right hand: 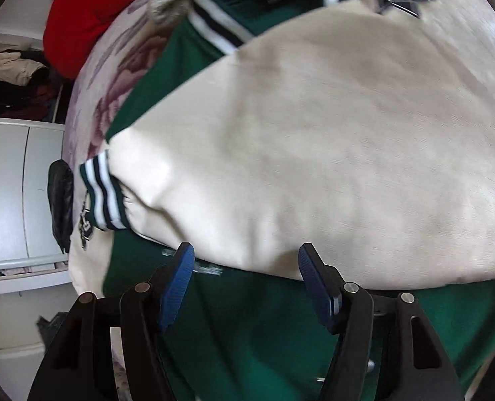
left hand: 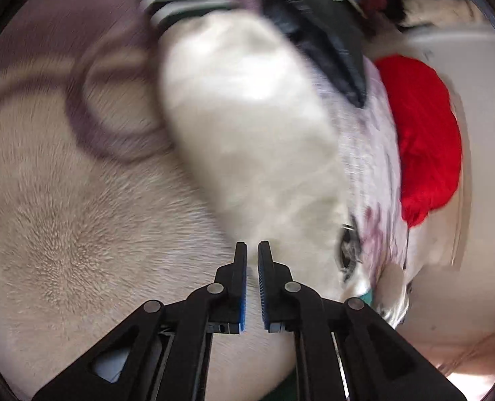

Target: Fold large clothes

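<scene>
The right gripper (right hand: 245,282) hovers wide open, empty, over the cream sleeve (right hand: 314,147) (folded across the green jacket (right hand: 264,330)), while the left gripper (left hand: 252,284), nearly closed, holds nothing.

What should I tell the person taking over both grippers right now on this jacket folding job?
Left gripper: jaws nearly together, nothing visibly between them; view is motion-blurred, over the fuzzy beige blanket.
Right gripper: open, empty, at the lower edge of the cream sleeve.
Green varsity jacket with cream sleeves lies on the bed; one cream sleeve is laid across the green body, its striped green-and-white cuff towards the bed edge.
Red garment lies beyond, untouched.
Done: a sleeve appears folded in.
Left: other sleeve (cannot tell its state), then fold the body.
</scene>
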Demonstrator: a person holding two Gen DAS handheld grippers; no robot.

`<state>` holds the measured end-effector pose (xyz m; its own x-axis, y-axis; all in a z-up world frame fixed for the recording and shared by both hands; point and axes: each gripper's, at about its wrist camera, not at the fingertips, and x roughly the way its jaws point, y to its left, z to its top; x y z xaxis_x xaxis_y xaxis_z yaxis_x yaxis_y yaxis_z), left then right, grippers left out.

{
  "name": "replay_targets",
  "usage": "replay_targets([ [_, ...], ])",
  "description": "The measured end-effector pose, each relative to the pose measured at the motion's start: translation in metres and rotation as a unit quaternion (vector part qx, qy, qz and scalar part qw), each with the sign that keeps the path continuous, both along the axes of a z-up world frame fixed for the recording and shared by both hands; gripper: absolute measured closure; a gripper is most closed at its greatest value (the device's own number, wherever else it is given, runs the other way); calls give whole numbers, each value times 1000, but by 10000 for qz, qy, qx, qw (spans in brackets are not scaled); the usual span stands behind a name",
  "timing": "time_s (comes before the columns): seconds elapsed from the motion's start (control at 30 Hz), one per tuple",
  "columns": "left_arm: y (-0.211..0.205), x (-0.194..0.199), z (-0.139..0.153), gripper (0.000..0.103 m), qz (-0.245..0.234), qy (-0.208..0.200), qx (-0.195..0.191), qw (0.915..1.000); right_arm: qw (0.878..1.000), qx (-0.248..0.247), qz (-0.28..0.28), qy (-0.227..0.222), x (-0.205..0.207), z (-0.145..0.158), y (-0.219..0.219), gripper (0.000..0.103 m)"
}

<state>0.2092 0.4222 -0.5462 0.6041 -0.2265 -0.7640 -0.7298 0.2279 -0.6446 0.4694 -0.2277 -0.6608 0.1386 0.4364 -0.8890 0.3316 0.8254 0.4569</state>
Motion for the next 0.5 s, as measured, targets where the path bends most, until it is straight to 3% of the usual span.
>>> replay_targets([
  [0.03,1,1,-8,92,36,18,-79,10000,10000,-38,25,29,-2,-2,-3,36],
  [0.07,3,1,-14,80,55,2,-140,9999,10000,-59,43,40,-2,-4,-6,36],
  [0.17,12,9,-26,65,156,-230,-302,9992,9994,-222,253,44,0,-5,-5,36],
  [0.37,27,43,-21,57,155,-100,-49,9998,9975,-492,510,44,12,-5,9,36],
  [0.5,45,69,-16,58,306,23,335,9990,9970,-564,539,-2,24,-7,22,36],
])
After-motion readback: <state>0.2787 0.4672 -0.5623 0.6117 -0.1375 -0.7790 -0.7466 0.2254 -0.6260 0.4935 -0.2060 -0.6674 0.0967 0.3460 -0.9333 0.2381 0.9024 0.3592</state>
